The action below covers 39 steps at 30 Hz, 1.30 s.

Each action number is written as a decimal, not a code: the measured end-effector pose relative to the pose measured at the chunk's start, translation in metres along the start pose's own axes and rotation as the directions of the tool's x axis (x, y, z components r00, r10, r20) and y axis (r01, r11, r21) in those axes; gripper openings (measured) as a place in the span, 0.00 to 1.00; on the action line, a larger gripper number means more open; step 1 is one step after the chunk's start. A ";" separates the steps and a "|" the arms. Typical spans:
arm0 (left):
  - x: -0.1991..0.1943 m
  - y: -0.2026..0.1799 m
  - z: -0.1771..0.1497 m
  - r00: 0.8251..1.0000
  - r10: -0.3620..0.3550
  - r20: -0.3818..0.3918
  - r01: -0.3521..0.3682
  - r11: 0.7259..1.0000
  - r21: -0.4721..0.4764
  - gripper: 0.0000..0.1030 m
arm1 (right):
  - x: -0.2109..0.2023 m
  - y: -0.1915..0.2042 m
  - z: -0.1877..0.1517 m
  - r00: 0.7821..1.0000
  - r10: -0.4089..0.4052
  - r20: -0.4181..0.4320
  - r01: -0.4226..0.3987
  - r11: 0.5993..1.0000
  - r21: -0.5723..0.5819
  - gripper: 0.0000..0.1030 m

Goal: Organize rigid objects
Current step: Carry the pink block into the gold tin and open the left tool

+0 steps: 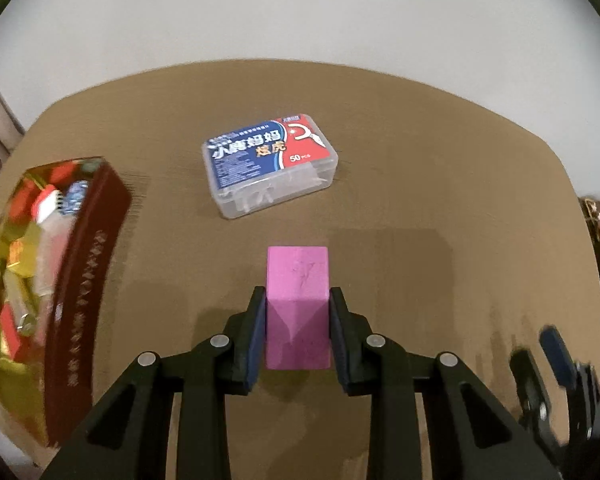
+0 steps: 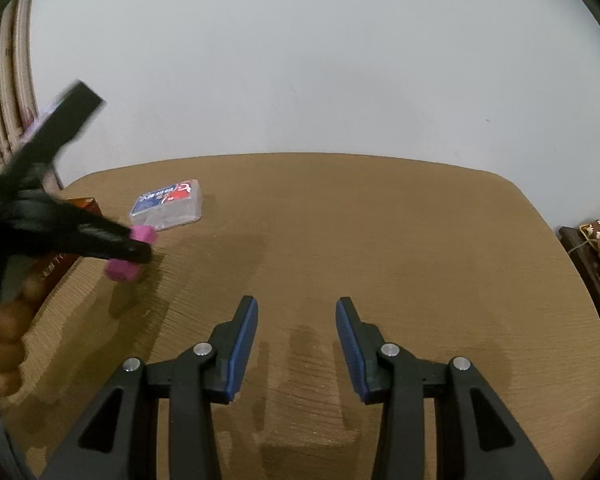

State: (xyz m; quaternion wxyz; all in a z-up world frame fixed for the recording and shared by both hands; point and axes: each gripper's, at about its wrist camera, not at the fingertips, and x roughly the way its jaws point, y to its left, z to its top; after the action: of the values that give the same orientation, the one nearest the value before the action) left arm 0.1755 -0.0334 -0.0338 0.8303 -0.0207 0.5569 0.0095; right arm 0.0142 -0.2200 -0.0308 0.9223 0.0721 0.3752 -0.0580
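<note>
Jaws of the left gripper [image 1: 298,300] clamp the pink block [image 1: 298,276], right gripper [image 2: 296,320] gapes idle — floss box [image 1: 270,164] likely remains unsorted beside the part-filled tray [image 1: 88,256].

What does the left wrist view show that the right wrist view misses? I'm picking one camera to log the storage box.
Only the left wrist view looks into the open box, showing its blurred red and gold contents. Only the right wrist view shows the open right gripper and the hand. Both show the left gripper clamping the pink block, the floss case, and the table.
</note>
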 end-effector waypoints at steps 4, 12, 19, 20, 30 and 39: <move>-0.030 0.005 -0.021 0.999 0.002 0.045 -0.004 0.999 0.045 0.25 | 0.015 0.008 0.001 1.000 -0.020 -0.022 0.020 1.000 -0.011 0.40; -0.067 0.004 -0.026 0.996 -0.011 0.092 0.004 0.996 0.084 0.25 | 0.038 0.020 -0.001 0.996 -0.065 -0.067 0.062 0.997 -0.040 0.40; -0.077 0.030 -0.028 0.993 0.004 0.122 -0.013 0.997 0.075 0.26 | 0.051 0.031 -0.002 0.987 -0.113 -0.112 0.103 0.991 -0.087 0.40; -0.078 0.035 -0.029 0.992 0.008 0.127 -0.017 0.997 0.070 0.26 | 0.053 0.033 -0.002 0.986 -0.121 -0.116 0.110 0.989 -0.096 0.40; -0.094 0.107 -0.029 0.987 0.063 0.147 -0.065 0.998 0.004 0.26 | 0.063 0.043 -0.004 0.969 -0.194 -0.152 0.168 0.972 -0.166 0.40; -0.072 0.229 -0.011 0.999 -0.040 -0.003 0.040 0.995 -0.091 0.26 | 0.061 0.047 -0.006 0.964 -0.217 -0.152 0.187 0.964 -0.191 0.40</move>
State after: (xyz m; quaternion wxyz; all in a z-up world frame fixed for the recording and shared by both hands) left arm 0.1293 0.1959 0.0233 0.8272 -0.0698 0.5573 0.0182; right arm 0.0610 -0.1760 -0.0735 0.8787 -0.0432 0.4620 -0.1124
